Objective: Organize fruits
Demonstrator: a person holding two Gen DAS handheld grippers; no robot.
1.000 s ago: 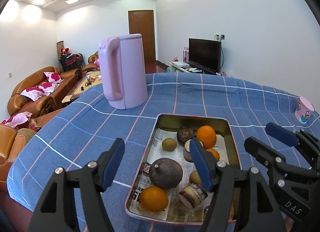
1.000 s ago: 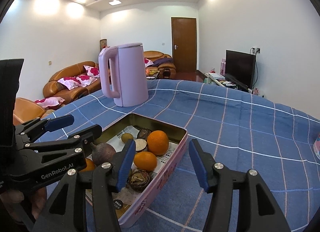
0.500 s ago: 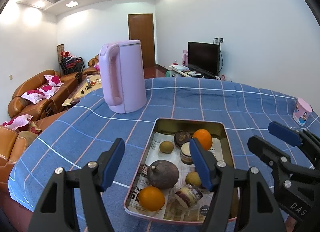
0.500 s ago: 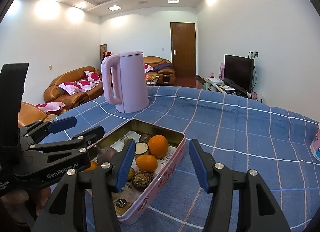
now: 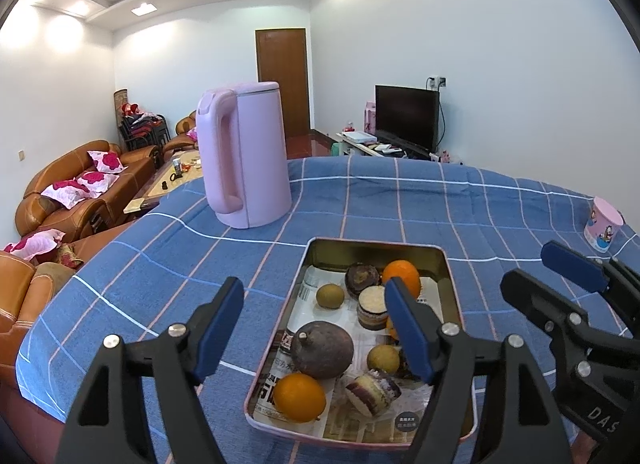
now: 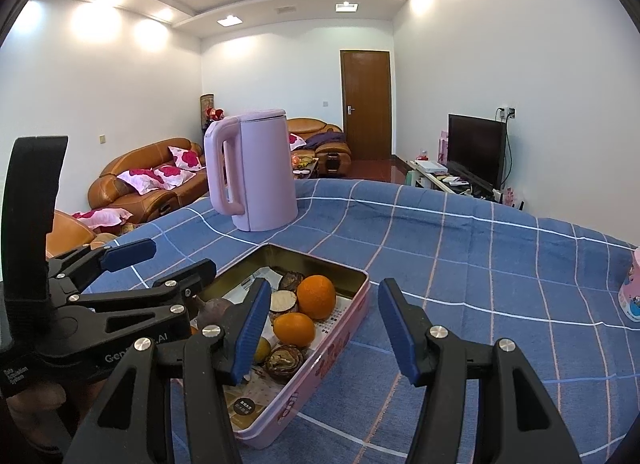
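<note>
Left wrist view: both grippers (image 5: 314, 324) (image 6: 320, 324) gape empty above the tin (image 5: 376, 246)'s near rim.

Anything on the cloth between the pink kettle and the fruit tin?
Nothing: bare blue checked tablecloth separates the kettle from the tin, clearest in the left wrist view.

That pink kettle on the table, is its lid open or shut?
Shut. The kettle stands upright on the blue cloth, and its lid lies flat on top.

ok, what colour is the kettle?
Pale pink-lilac all over, the kettle shows best in the left wrist view.
</note>
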